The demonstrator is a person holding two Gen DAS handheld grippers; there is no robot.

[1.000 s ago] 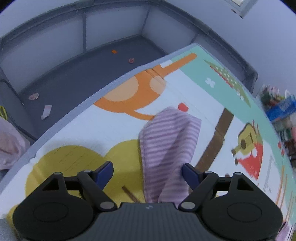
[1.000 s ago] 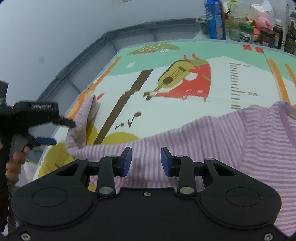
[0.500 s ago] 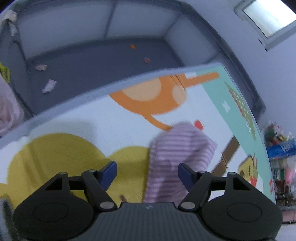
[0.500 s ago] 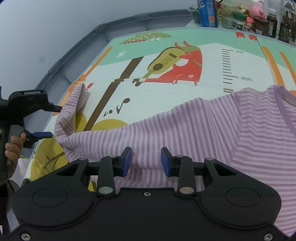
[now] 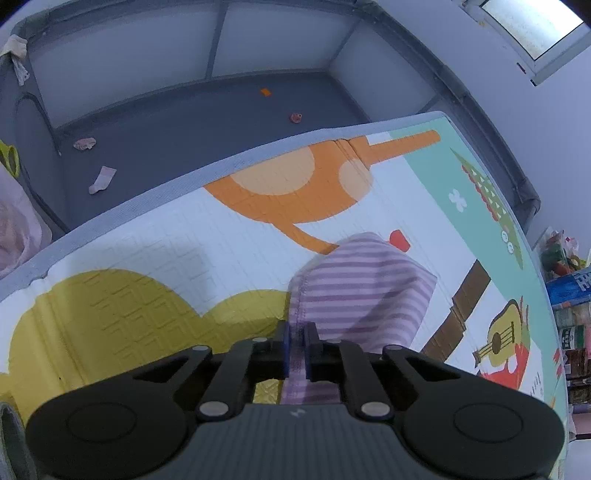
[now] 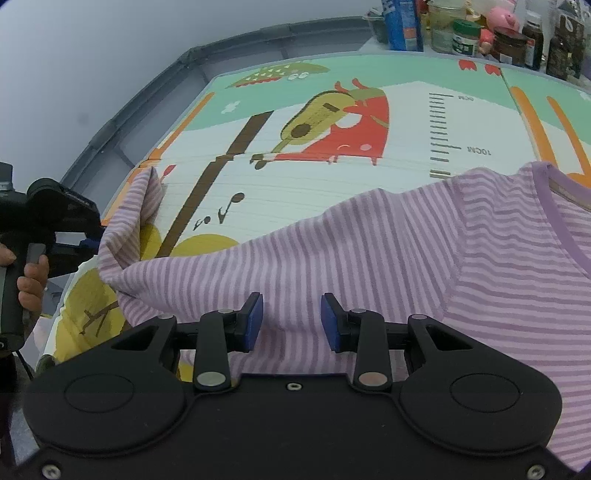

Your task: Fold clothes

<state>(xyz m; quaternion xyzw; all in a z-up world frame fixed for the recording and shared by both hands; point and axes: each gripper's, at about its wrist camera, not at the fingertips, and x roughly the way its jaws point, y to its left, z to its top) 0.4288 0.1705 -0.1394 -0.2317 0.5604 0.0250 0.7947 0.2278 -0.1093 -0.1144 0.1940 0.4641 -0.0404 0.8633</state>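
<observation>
A purple striped shirt (image 6: 406, 251) lies on the colourful play mat (image 6: 406, 122), collar to the right. Its long sleeve (image 5: 362, 291) stretches left, the cuff end raised off the mat (image 5: 147, 258). My left gripper (image 5: 295, 332) is shut on the sleeve's hemmed edge, the fabric pinched between its blue pads. In the right wrist view the left gripper (image 6: 88, 242) shows at the left edge, held by a hand (image 6: 31, 280). My right gripper (image 6: 291, 314) hovers over the shirt's lower body, jaws partly apart, with fabric below them and no pad pressing on it.
Beyond the mat's grey edge lies a lower grey playpen floor with a small sock (image 5: 101, 179) and scraps. Bottles and jars (image 6: 461, 33) line the mat's far side. A pink cloth (image 5: 14, 229) hangs at the left.
The left gripper's jaws went from wide apart to closed on the sleeve edge, and the view rolled a little. The right gripper stayed over the shirt with the same gap.
</observation>
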